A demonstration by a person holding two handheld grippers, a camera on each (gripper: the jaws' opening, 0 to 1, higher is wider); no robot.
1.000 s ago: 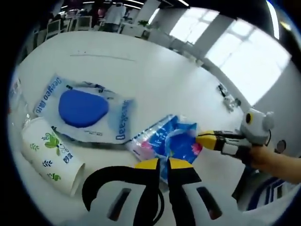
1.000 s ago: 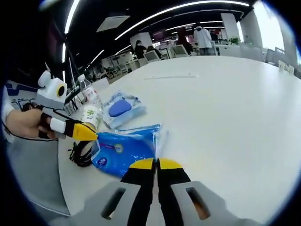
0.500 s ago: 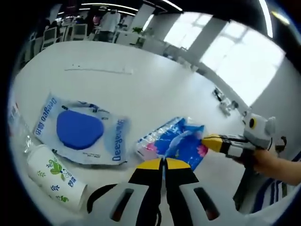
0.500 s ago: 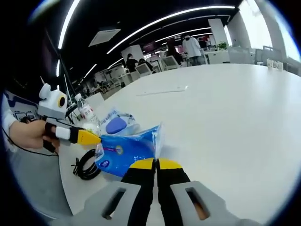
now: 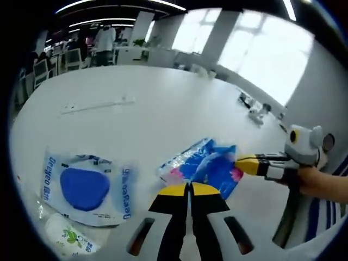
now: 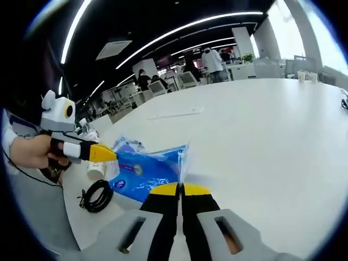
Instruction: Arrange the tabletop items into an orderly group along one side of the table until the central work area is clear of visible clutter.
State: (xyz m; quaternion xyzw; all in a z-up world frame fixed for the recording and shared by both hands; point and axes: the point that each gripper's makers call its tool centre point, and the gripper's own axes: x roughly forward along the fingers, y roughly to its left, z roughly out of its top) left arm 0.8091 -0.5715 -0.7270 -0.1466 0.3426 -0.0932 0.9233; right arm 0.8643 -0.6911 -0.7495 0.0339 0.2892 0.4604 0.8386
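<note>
Blue tissue pack [image 6: 147,173] hangs pinched in the right gripper [image 6: 179,188] jaws; left gripper [image 5: 190,188] jaws are pressed together, empty. Best carried low and set down just beside the wet-wipes pack [image 5: 87,187] at the desk [image 5: 141,125] edge

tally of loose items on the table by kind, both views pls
Blue plastic packs: 2, the wipes pack with the blue lid and the blue pack pinched between the right gripper and the left gripper
Paper cups: 1, the printed cup
Cables: 1, the black coiled cable
Total: 4
</note>
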